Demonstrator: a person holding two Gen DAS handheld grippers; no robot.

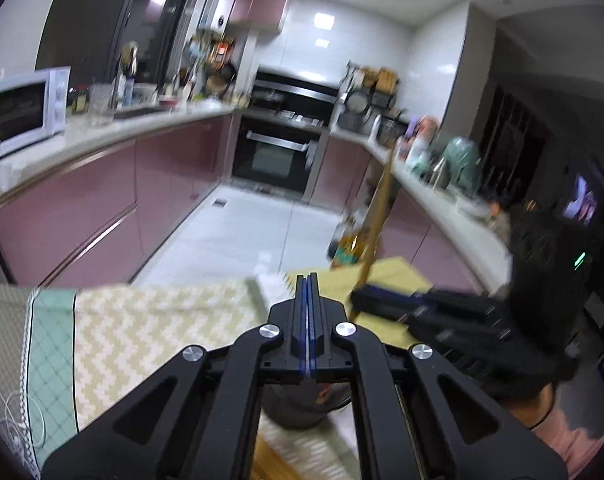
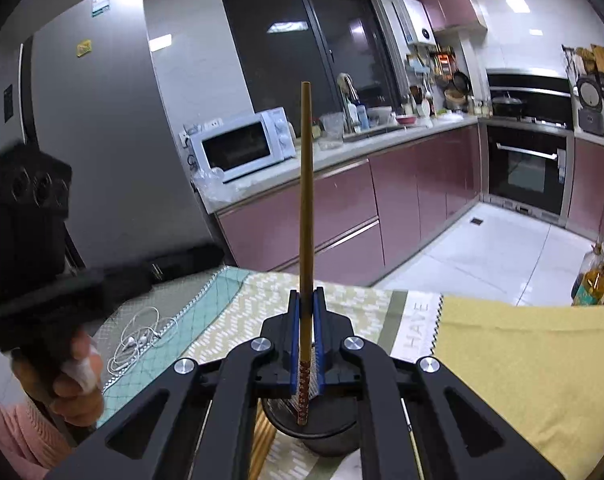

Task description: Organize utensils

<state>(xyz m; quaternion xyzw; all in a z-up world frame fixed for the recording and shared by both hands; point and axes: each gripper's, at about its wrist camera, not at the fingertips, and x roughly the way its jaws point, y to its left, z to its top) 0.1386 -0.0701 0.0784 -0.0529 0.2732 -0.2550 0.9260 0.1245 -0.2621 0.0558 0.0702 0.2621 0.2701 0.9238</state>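
Observation:
My right gripper (image 2: 307, 300) is shut on a long brown chopstick (image 2: 306, 200) that stands upright, its patterned lower end just above a dark round utensil holder (image 2: 322, 432) on the table. Several more chopsticks (image 2: 262, 452) lie left of the holder. In the left wrist view the right gripper (image 1: 362, 300) is blurred at right and holds the chopstick (image 1: 376, 224). My left gripper (image 1: 307, 284) is shut and empty, above the same holder (image 1: 298, 404). The left gripper body (image 2: 34, 272) and the hand holding it show at left in the right wrist view.
The table carries a zigzag-patterned cloth (image 1: 150, 328) (image 2: 342, 308), a yellow mat (image 2: 522, 360) and white earphones (image 2: 138, 336). Behind are pink kitchen cabinets (image 2: 402, 196), a white microwave (image 2: 242, 148), an oven (image 1: 278, 156) and an oil bottle (image 2: 594, 276) on the floor.

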